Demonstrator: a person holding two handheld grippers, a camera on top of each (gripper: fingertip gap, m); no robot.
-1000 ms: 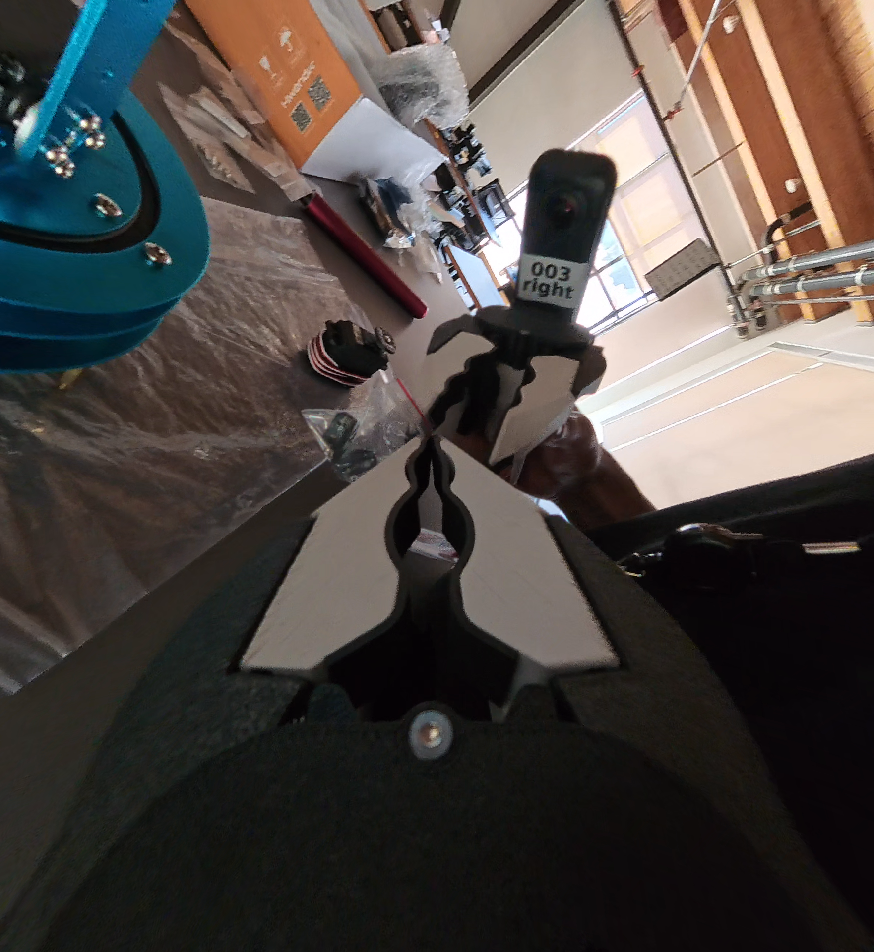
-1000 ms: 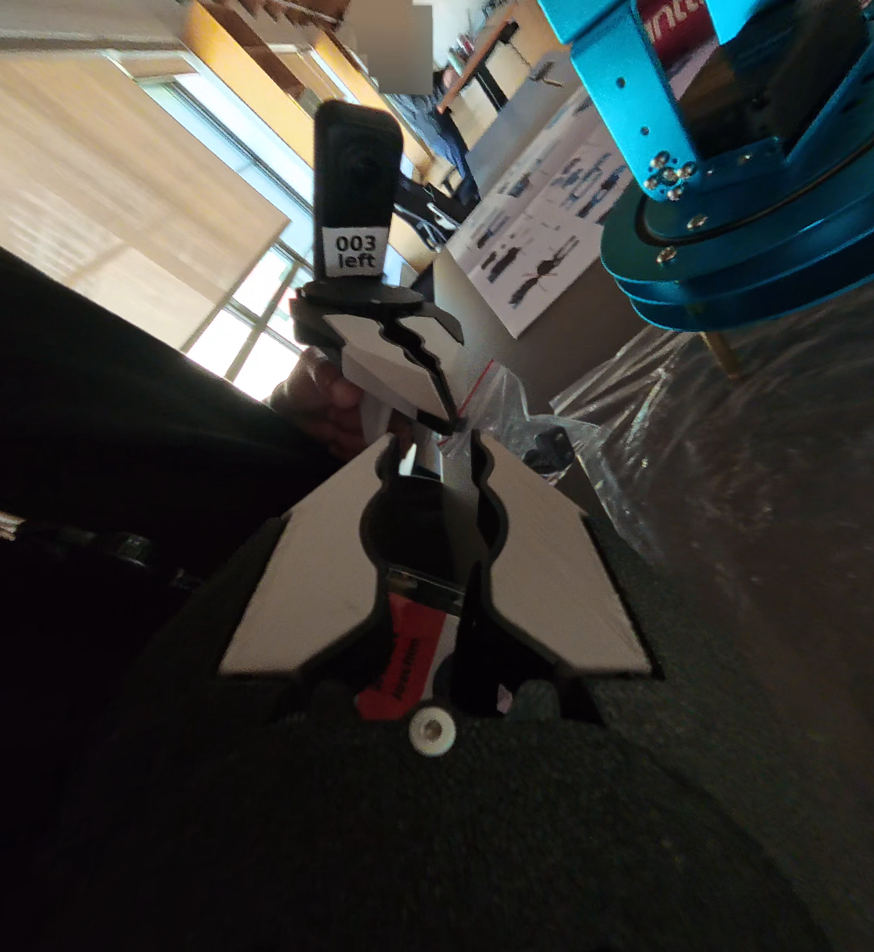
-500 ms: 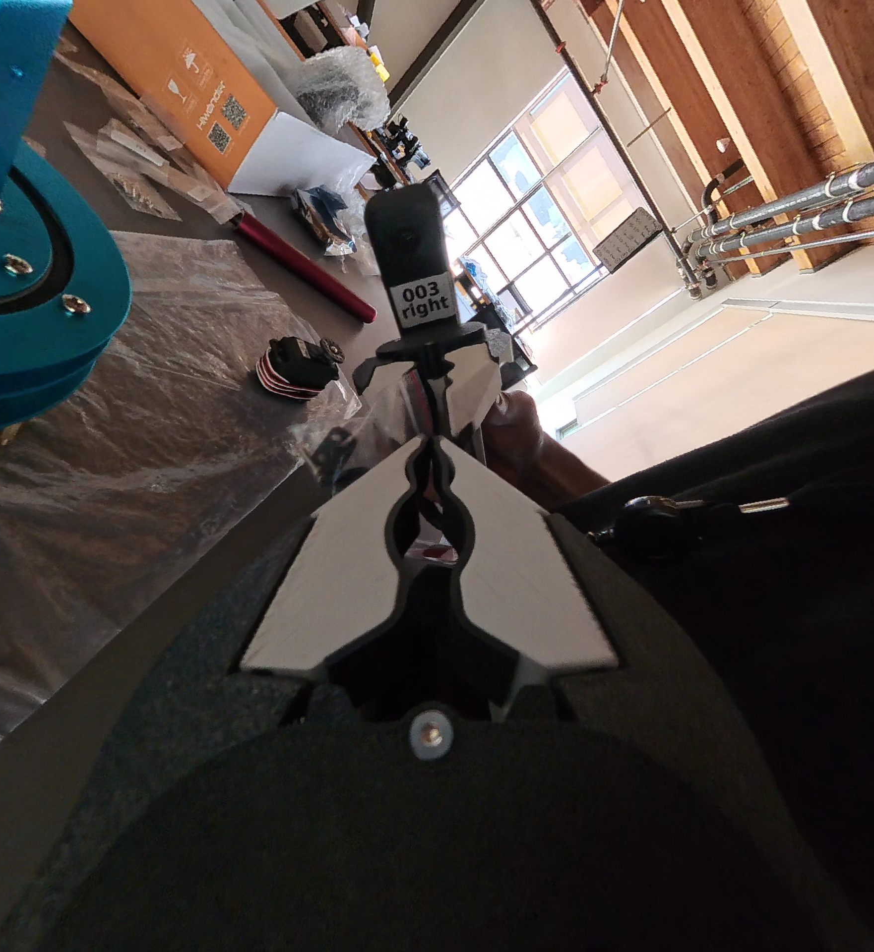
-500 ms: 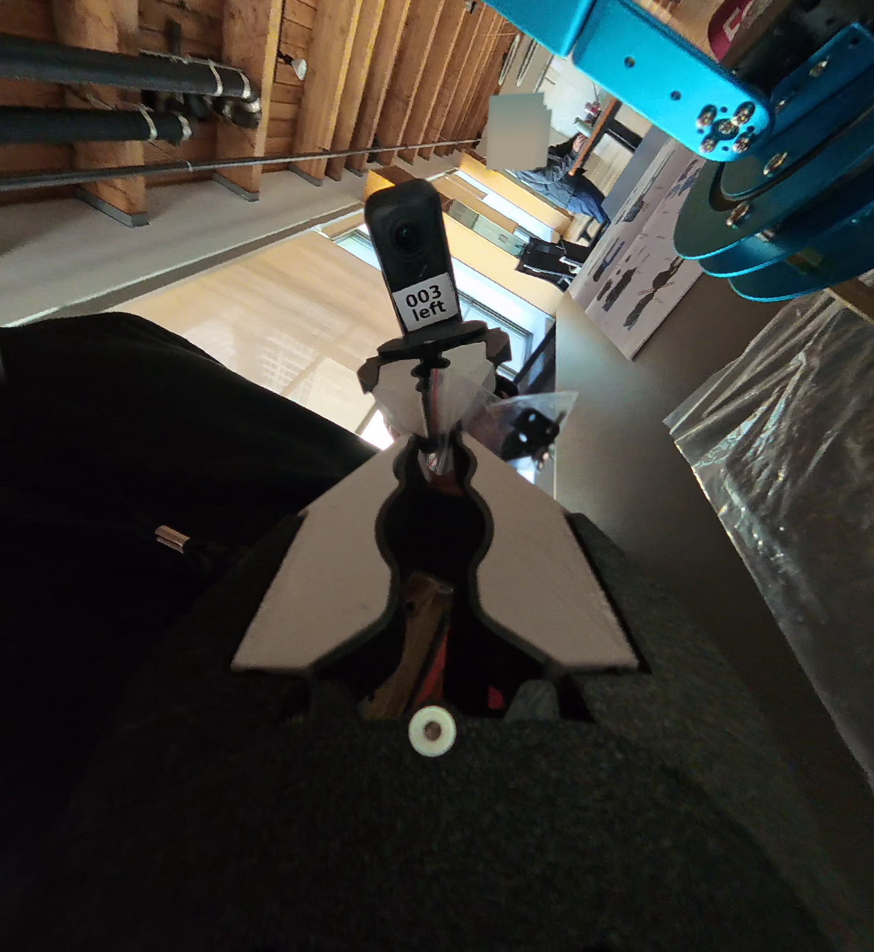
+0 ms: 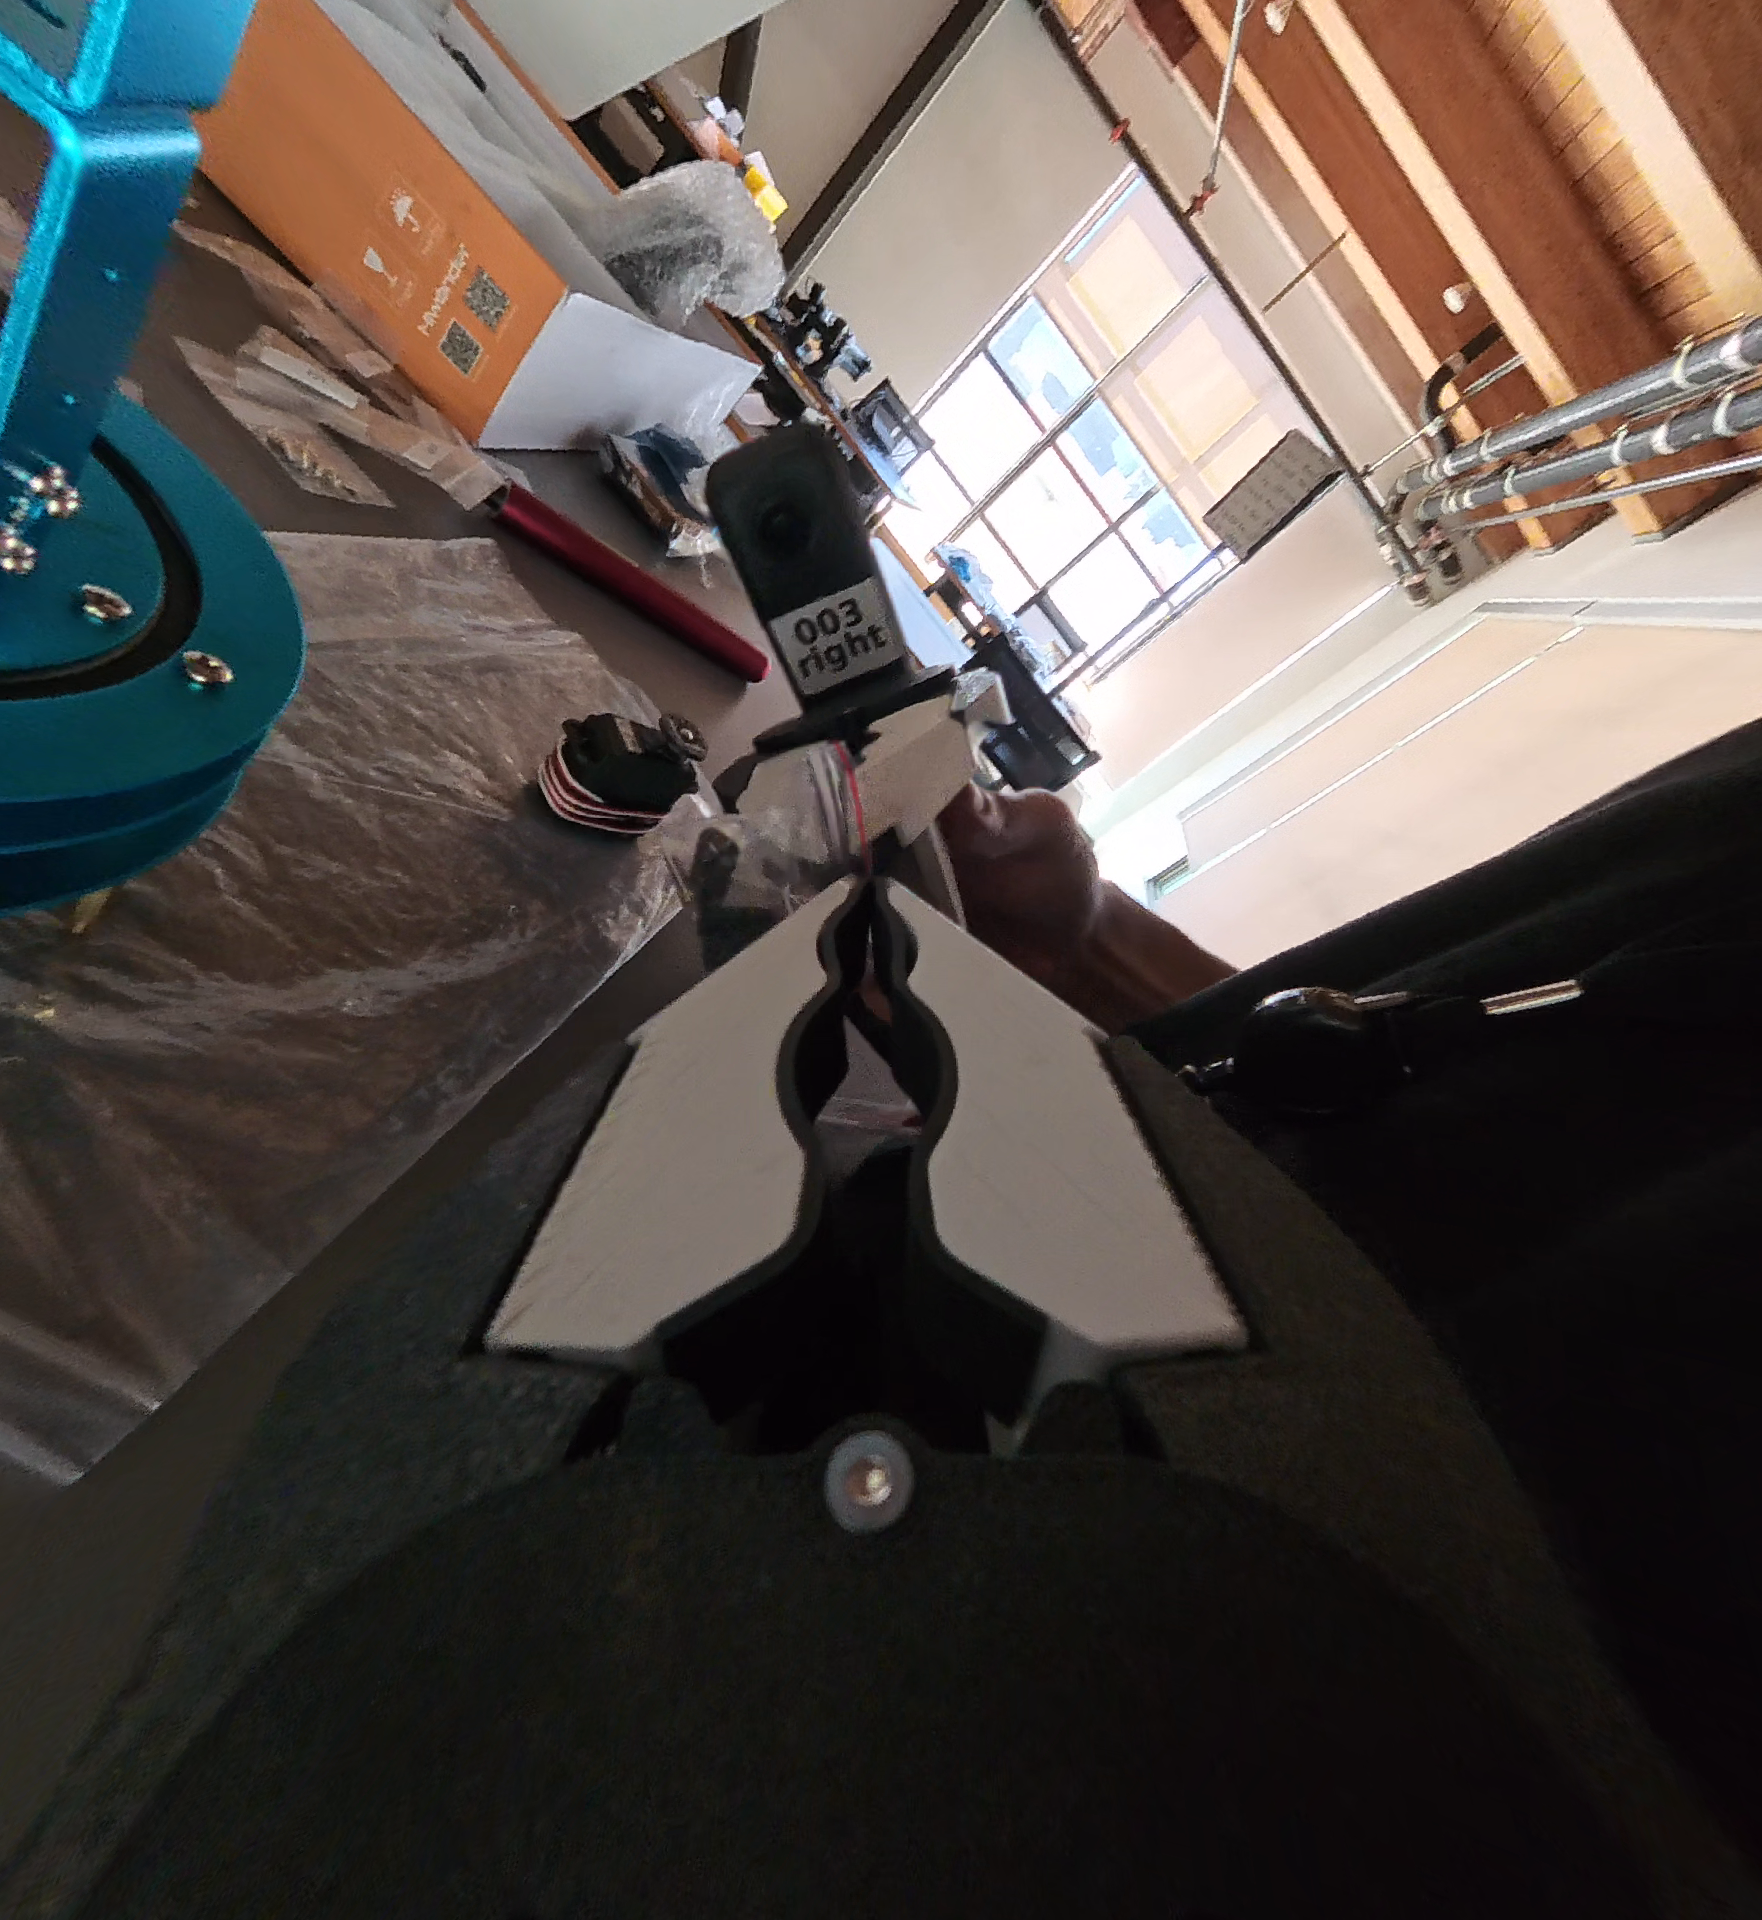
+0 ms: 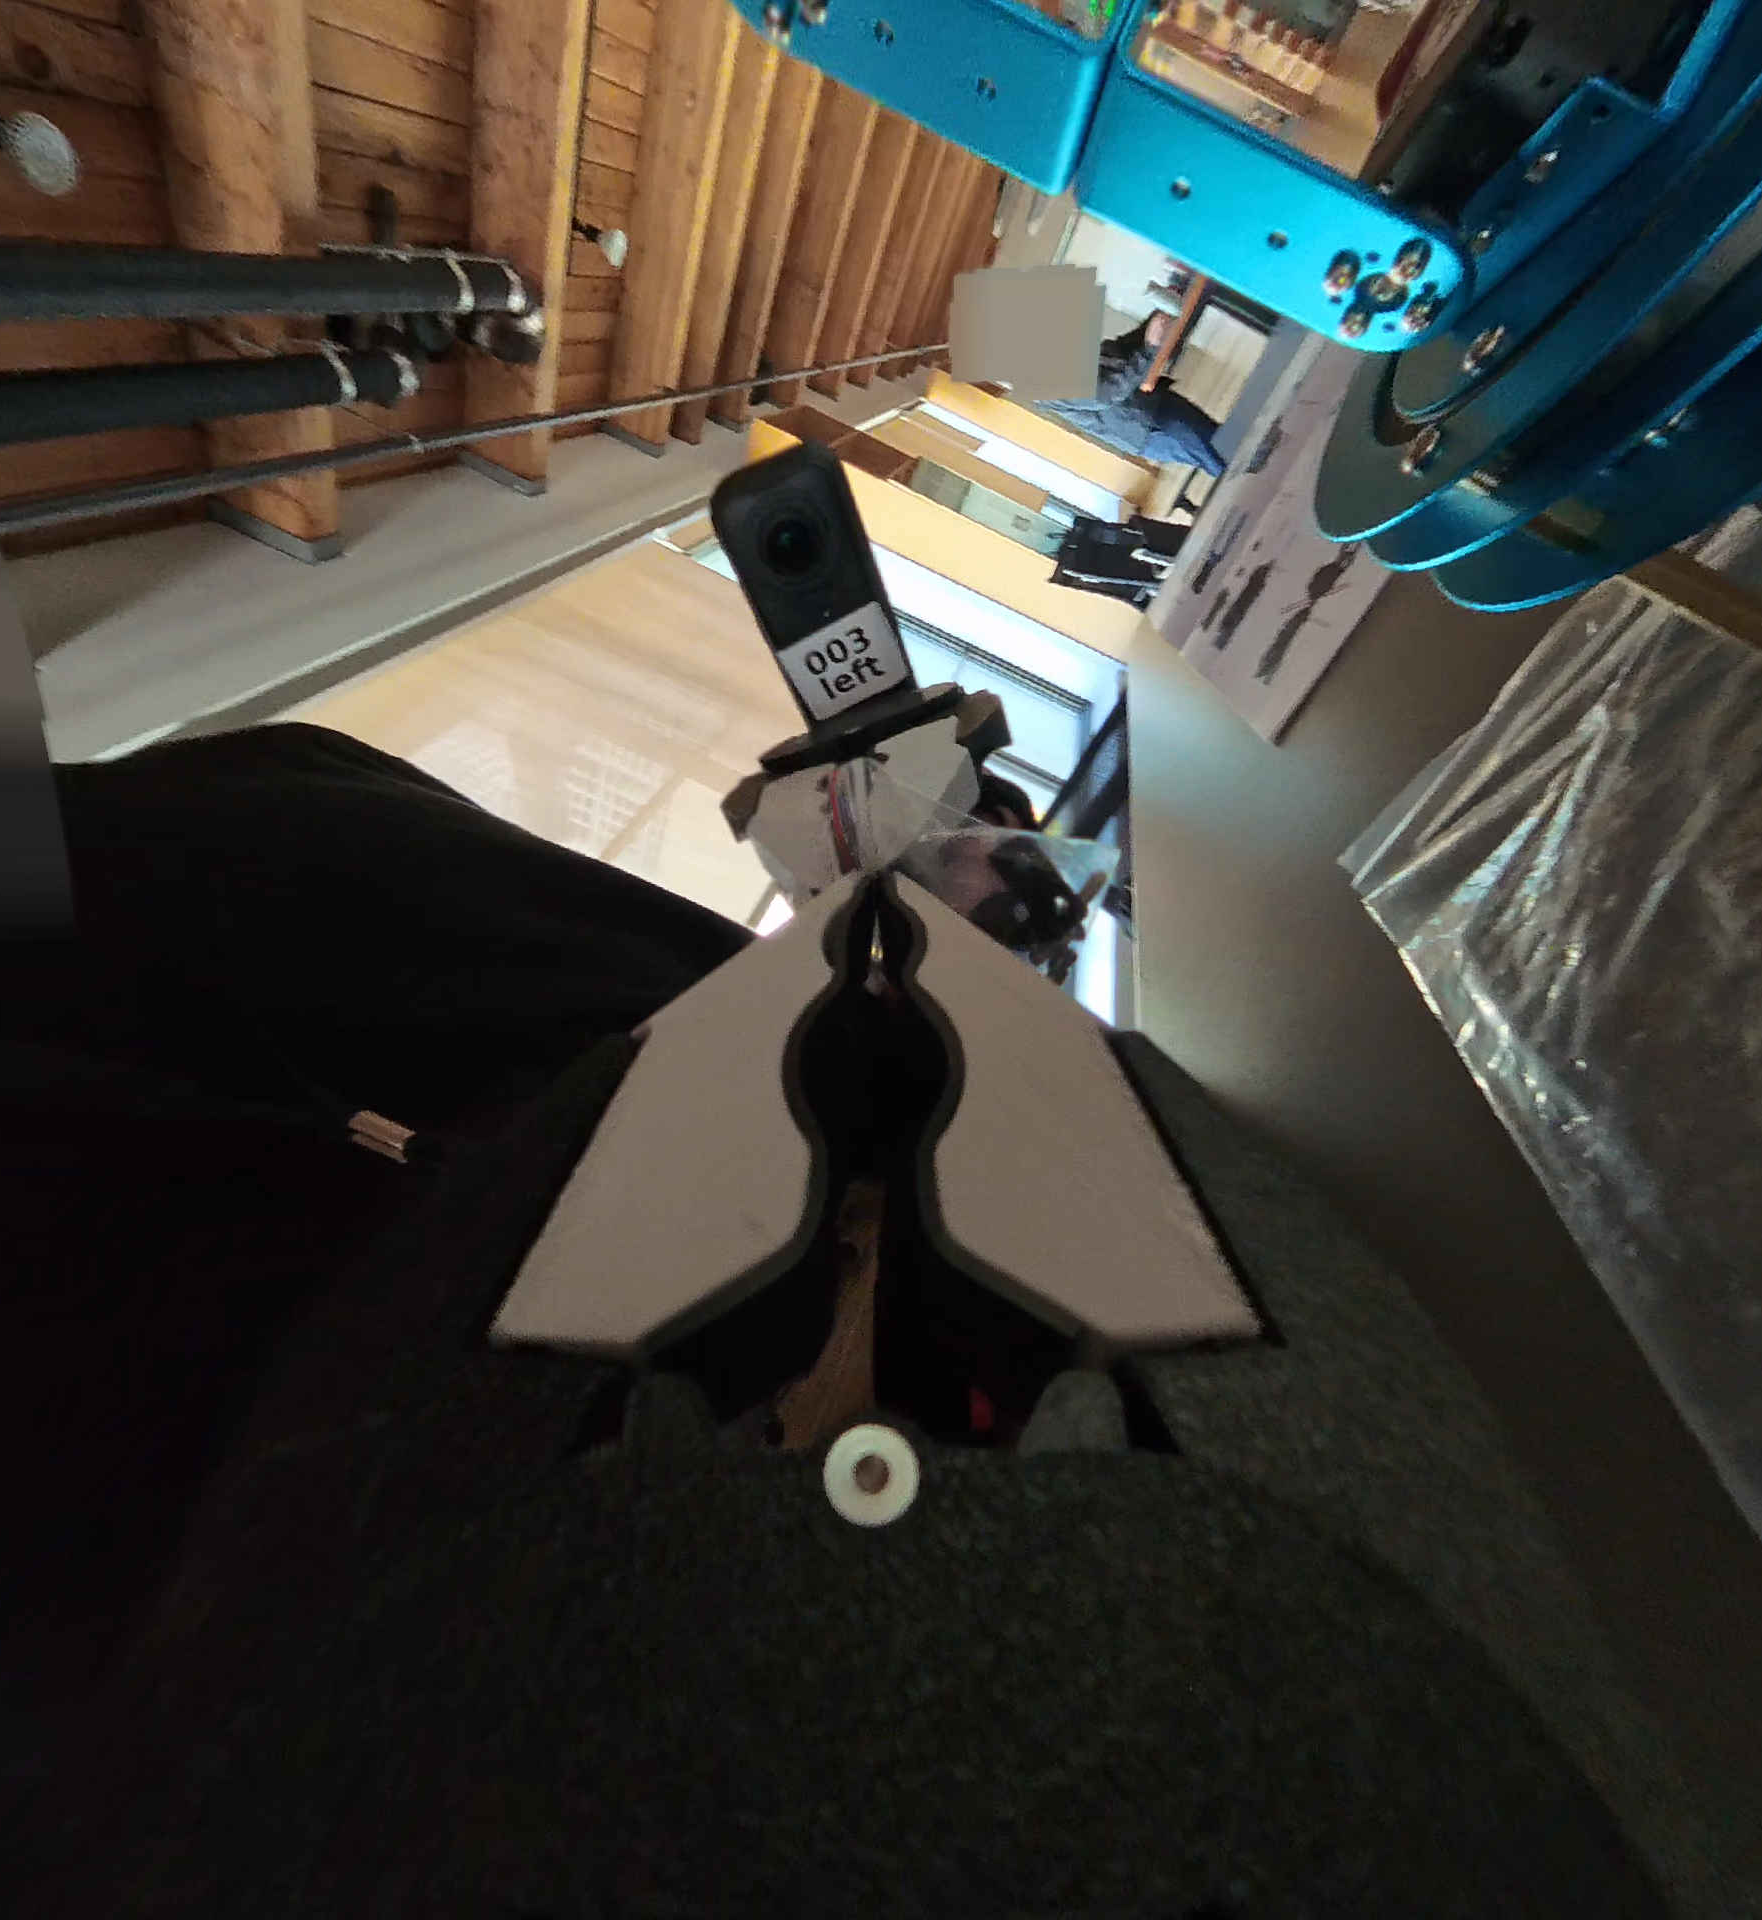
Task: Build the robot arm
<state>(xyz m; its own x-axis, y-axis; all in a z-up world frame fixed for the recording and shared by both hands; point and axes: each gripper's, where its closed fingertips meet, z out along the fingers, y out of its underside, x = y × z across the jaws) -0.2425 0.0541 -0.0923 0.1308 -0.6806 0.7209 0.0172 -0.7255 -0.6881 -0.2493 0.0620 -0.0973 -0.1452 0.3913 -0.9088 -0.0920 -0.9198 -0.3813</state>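
Between facing tips, clear plastic bag (image 6: 1002, 883) stretched; left gripper (image 5: 869, 894) and right gripper (image 6: 879, 894) fingers pinched closed on its edges.

Left tongs (image 5: 869, 902), right tongs (image 6: 875, 896): pale wedge fingers, wavy black edges, dark felt bodies, labelled cameras; black sleeves.
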